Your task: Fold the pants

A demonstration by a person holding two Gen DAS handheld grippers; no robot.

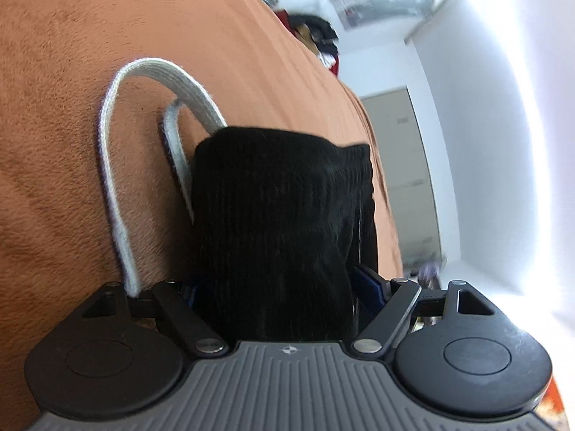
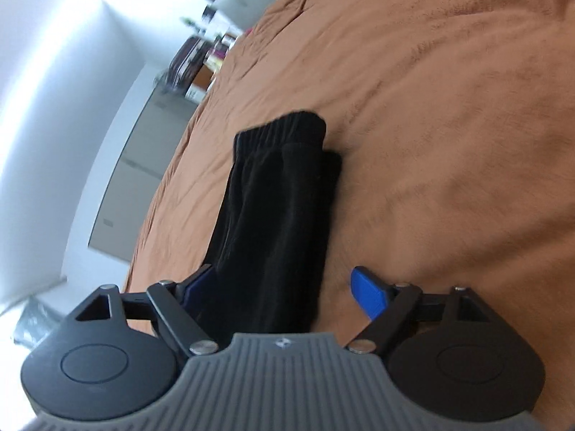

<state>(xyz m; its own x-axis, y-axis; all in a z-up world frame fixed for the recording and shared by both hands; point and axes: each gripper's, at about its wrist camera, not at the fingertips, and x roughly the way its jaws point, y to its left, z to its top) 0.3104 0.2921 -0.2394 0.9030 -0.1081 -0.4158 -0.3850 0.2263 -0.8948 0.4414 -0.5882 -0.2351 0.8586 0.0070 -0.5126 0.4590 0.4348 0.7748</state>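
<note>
Black pants [image 1: 284, 222] bunched between pads of left tool [image 1: 284, 287], gripped, white drawstring [image 1: 111, 179] looping over brown bed cover [image 1: 107, 36]. Right tool [image 2: 284, 287] spread wide; pants leg [image 2: 273, 208] against one pad only, resting on bed cover.

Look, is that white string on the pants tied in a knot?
No, the white drawstring hangs loose in an open loop from the black pants, with no knot showing.

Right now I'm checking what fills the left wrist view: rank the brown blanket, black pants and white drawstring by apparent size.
1. Brown blanket, largest.
2. Black pants, though nearness to the camera inflates them.
3. White drawstring, a thin loop, smallest.
</note>
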